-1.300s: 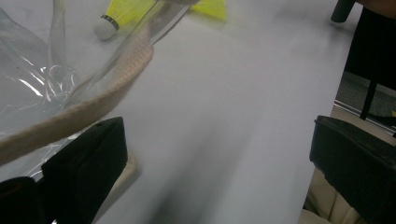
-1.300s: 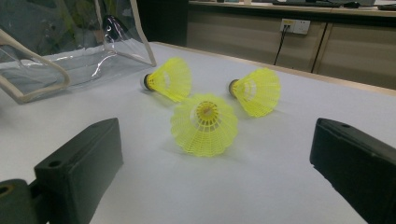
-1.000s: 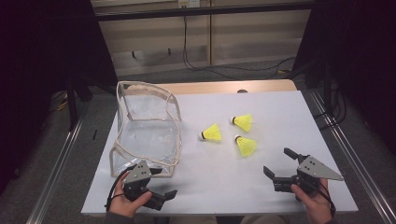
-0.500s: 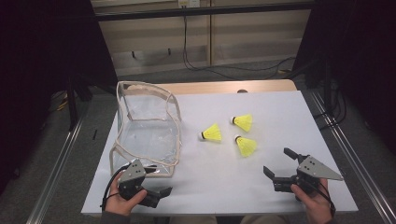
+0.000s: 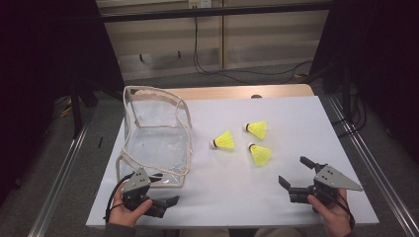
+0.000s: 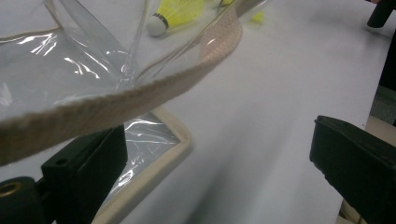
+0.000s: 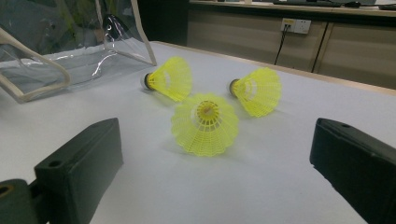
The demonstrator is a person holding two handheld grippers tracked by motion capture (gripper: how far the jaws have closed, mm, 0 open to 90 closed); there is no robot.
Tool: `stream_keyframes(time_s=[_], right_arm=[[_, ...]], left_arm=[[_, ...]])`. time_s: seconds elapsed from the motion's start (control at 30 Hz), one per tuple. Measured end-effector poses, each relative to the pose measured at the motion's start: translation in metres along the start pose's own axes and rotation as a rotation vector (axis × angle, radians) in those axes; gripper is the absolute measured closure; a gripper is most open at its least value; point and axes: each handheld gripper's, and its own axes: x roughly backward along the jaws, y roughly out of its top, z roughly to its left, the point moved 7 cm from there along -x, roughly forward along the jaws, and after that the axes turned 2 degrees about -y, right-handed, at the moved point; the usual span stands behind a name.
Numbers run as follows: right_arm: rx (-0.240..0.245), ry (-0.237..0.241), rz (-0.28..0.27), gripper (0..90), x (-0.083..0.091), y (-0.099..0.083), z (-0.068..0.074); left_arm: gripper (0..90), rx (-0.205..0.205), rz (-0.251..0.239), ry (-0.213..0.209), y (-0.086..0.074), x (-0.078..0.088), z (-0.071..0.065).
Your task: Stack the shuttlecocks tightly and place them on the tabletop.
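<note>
Nothing had gone into the clear pouch (image 5: 157, 140) yet, as far as I could judge. It sat on the left part of the white desk (image 5: 296, 108), its mouth propped open and its cream-trimmed rim (image 6: 140, 100) arching up, and I could see nothing inside it. All three yellow shuttlecocks lay loose on the desk to its right: one (image 5: 225, 140) nearest the pouch, one (image 5: 257, 129) farther back, and one (image 5: 260, 154) closest to the person's right hand.

The left tongs (image 5: 159, 205) hovered just at the pouch's near corner, spread wide, with the trim passing above one jaw in the left gripper view (close, though I couldn't tell whether it touched). The right tongs (image 5: 296, 177) were also spread and held nothing; in the right gripper view they faced the nearest shuttlecock (image 7: 205, 123), skirt toward the camera, with a clear stretch of desk between.

So the work looked barely begun. What remained, by my reckoning, was steadying the pouch's opening and carrying each of the three shuttlecocks in.
</note>
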Motion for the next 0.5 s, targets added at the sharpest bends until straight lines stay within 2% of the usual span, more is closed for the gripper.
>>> stream_keyframes(time_s=[0.5], right_arm=[[0.001,0.003,0.001,1.6,-0.0004,0.0000,0.0006]], left_arm=[[4.2,0.017,-0.014,0.018,-0.0015,0.0025,0.0067]])
